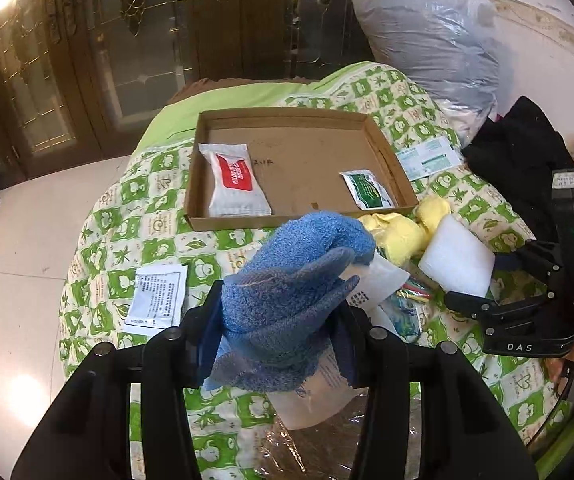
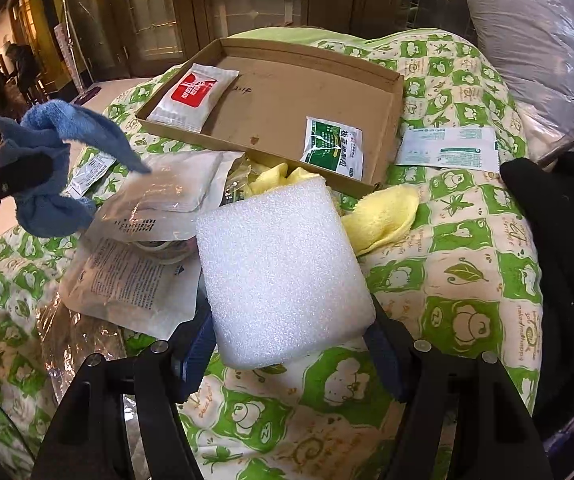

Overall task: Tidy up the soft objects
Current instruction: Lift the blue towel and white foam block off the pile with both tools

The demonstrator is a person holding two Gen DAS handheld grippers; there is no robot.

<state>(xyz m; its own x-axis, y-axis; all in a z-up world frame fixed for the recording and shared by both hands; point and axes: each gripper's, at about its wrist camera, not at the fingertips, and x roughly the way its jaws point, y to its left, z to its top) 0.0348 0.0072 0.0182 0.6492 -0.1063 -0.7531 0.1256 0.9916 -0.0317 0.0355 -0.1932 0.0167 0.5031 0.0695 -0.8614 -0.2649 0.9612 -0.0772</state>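
Note:
My left gripper (image 1: pixel 277 332) is shut on a blue towel (image 1: pixel 291 288), held up above the green patterned quilt (image 1: pixel 127 248). In the right wrist view the same blue towel (image 2: pixel 59 160) hangs at the left. My right gripper (image 2: pixel 291 340) is shut on a white foam block (image 2: pixel 283 272), also lifted off the quilt; the foam block (image 1: pixel 459 262) shows at the right of the left wrist view. A shallow cardboard tray (image 1: pixel 383 152) lies beyond, holding a red-and-white packet (image 1: pixel 235 180) and a green sachet (image 1: pixel 367 190). A yellow cloth (image 1: pixel 403 232) lies at the tray's near edge.
Paper and plastic packets (image 2: pixel 135 272) lie on the quilt below the towel, and another leaflet (image 1: pixel 159 300) lies to the left. A flat white-green sachet (image 2: pixel 447 148) lies right of the tray. A black garment (image 2: pixel 567 240) and a large plastic-wrapped bundle (image 1: pixel 439 40) sit at the right. The bed drops to pale floor at left.

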